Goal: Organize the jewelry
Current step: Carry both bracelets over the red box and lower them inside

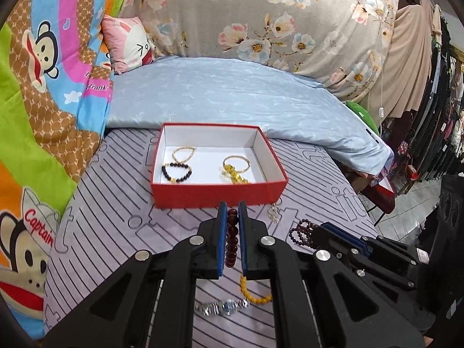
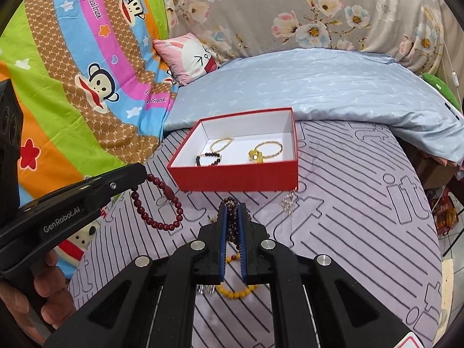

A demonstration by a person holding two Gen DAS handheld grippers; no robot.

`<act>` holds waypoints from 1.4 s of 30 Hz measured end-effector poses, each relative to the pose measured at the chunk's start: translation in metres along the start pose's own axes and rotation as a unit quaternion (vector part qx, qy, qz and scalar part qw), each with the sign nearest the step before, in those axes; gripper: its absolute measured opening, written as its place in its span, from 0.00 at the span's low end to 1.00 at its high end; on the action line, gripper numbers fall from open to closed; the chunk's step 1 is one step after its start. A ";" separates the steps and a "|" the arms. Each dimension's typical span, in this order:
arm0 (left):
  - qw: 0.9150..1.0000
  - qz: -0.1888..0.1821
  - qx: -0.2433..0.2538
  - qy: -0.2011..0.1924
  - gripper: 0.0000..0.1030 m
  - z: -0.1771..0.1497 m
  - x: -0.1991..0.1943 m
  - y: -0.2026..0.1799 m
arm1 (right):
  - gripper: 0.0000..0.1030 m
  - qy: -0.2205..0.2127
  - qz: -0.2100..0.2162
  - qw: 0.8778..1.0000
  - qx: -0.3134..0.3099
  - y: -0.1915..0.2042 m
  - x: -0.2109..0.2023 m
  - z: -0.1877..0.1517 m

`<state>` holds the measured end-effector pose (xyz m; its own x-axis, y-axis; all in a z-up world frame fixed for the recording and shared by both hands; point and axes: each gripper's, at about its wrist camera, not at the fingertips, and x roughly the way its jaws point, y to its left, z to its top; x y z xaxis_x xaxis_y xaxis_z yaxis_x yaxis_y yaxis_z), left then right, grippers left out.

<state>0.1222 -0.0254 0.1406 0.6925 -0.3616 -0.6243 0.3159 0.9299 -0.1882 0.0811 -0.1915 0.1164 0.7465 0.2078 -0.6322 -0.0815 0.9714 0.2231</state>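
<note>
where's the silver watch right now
The silver watch lies on the striped sheet near the bottom of the left wrist view, beside the yellow bead bracelet, below the left gripper.

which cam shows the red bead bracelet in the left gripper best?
Right wrist: the red bead bracelet hangs as a full loop from the left gripper. Left wrist shows only a column of beads edge-on between its pads.

Bright even light, sharp focus, fisheye-curved dark corners.
</note>
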 end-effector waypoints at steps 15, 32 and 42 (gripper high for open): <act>0.999 0.028 0.017 -0.018 0.07 0.073 0.067 0.013 | 0.07 -0.028 -0.002 1.000 -0.006 -0.003 0.062 0.083; 0.999 0.049 0.016 0.004 0.07 0.098 0.140 0.031 | 0.07 -0.005 -0.026 1.000 -0.005 -0.016 0.132 0.112; 0.998 0.053 0.016 0.018 0.07 0.097 0.162 0.038 | 0.07 0.015 -0.032 0.999 -0.006 -0.021 0.157 0.114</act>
<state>0.3093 -0.0554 0.1060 0.6993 -0.2575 -0.6668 0.2629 0.9601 -0.0951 0.2753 -0.1927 0.0965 0.7309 0.1483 -0.6662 -0.0426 0.9841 0.1723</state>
